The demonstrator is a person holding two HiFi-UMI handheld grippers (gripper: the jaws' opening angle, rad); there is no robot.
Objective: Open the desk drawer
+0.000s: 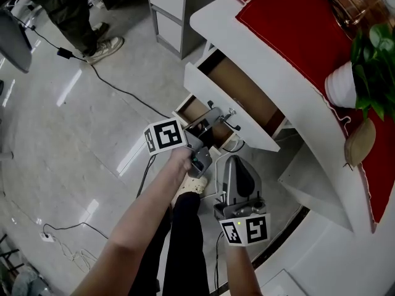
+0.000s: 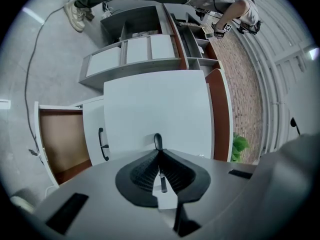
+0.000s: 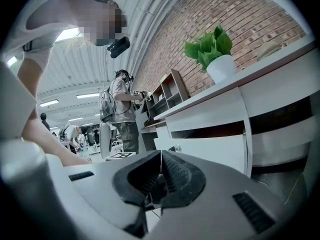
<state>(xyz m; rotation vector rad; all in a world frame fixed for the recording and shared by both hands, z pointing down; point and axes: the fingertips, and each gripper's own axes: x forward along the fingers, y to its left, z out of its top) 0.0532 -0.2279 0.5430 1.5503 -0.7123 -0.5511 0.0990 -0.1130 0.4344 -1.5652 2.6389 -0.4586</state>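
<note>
White drawer (image 1: 200, 82) under the worktop (image 1: 213, 20) edge stands partly out in the head view, brown inside showing. The left tool (image 1: 217, 119) is at its handle (image 1: 231, 113); the right tool (image 1: 236, 162) hangs near, lower down.

Left gripper view: jaws pinched on the thin black handle (image 2: 157, 141), mid-front.

Right gripper view: jaws closed, nothing between them, drawer (image 3: 210, 151) ahead.

Drawer probably light and stiff and should slide straight. The slim handle is the only hold and could slip if pulled askew.
</note>
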